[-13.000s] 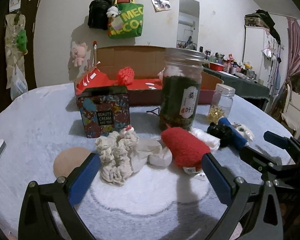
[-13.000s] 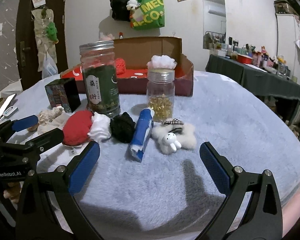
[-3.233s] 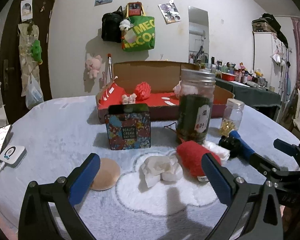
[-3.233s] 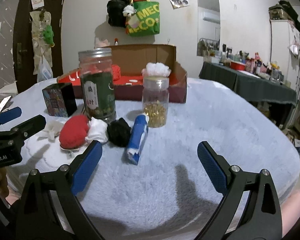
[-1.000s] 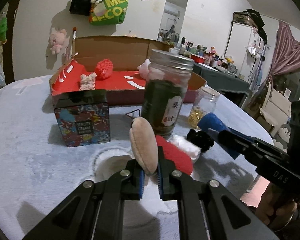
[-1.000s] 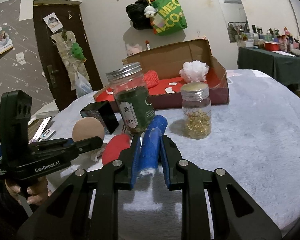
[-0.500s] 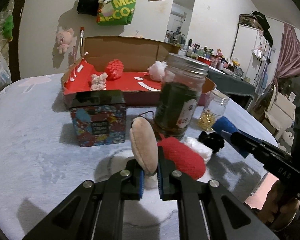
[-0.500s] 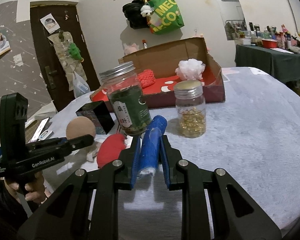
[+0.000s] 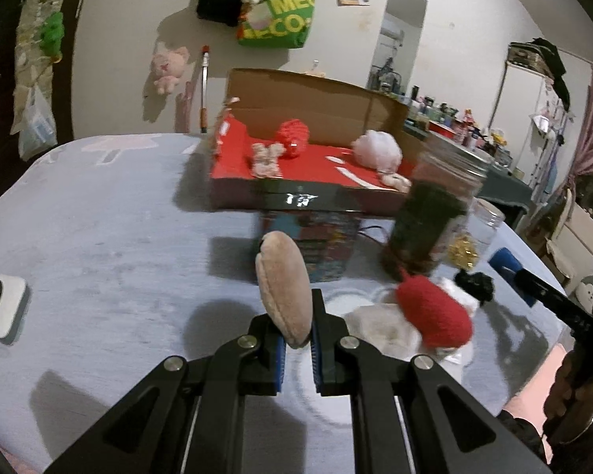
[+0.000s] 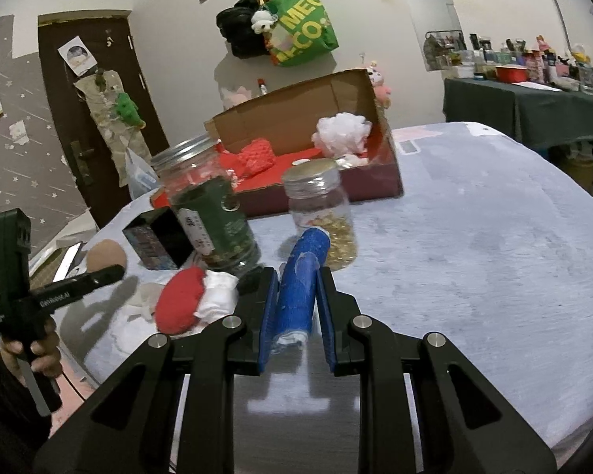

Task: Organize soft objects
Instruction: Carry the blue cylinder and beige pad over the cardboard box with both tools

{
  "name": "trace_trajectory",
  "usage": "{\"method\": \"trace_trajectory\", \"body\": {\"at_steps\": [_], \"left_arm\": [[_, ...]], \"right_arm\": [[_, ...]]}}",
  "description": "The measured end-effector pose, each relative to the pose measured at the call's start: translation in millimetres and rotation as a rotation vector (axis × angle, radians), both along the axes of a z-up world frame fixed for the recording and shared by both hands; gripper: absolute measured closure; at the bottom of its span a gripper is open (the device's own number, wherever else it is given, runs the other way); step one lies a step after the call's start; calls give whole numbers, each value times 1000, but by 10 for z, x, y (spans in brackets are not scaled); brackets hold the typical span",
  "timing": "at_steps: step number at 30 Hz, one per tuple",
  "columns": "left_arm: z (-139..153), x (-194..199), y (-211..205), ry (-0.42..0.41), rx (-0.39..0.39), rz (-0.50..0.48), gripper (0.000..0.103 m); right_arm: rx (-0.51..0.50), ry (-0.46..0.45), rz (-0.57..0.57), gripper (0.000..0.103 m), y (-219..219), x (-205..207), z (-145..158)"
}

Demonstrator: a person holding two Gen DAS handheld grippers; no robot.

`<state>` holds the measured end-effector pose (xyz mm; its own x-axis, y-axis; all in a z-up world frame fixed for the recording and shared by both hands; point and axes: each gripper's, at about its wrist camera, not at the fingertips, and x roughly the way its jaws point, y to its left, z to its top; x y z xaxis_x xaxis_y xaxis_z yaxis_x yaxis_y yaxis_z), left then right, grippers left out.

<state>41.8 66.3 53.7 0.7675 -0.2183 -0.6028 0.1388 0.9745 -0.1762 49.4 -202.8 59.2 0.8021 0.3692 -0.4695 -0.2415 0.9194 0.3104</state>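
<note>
Jaws on both sides were full, so roughly halfway through the tidy-up by the look of it.

Left gripper [image 9: 296,339] was clamped on a tan round puff [image 9: 284,286] that stuck up out of the jaws, and the right gripper [image 10: 294,308] was clamped on a blue soft roll [image 10: 300,284] lying lengthwise between its jaws, both carried above the bench [image 10: 474,256]. Well ahead of both jaws sat the cardboard box [image 9: 316,98], with a red knitted piece [image 9: 292,138], a small cream knitted piece [image 9: 267,156] and a white pom-pom [image 9: 377,150] already in it. Just ahead and right of the left jaws, a red soft pouch [image 9: 435,312], some white cloth bits [image 9: 379,326] and a black scrunchie [image 9: 474,282] were left on the bench, so my guess is those come after these two get dropped in.
</note>
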Motion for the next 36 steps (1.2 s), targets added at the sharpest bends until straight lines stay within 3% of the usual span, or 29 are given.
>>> {"method": "trace_trajectory", "body": {"at_steps": [6, 14, 26, 36], "left_arm": [[-40, 87, 184, 19, 20, 26, 93], [-57, 310, 322, 41, 50, -17, 93], [-21, 739, 422, 72, 77, -111, 93], [96, 944, 465, 76, 109, -142, 93]], "right_arm": [[-19, 26, -20, 84, -144, 55, -10], [-34, 50, -23, 84, -354, 244, 67], [-146, 87, 105, 84, -432, 690, 204], [-143, 100, 203, 84, -403, 1028, 294]]}}
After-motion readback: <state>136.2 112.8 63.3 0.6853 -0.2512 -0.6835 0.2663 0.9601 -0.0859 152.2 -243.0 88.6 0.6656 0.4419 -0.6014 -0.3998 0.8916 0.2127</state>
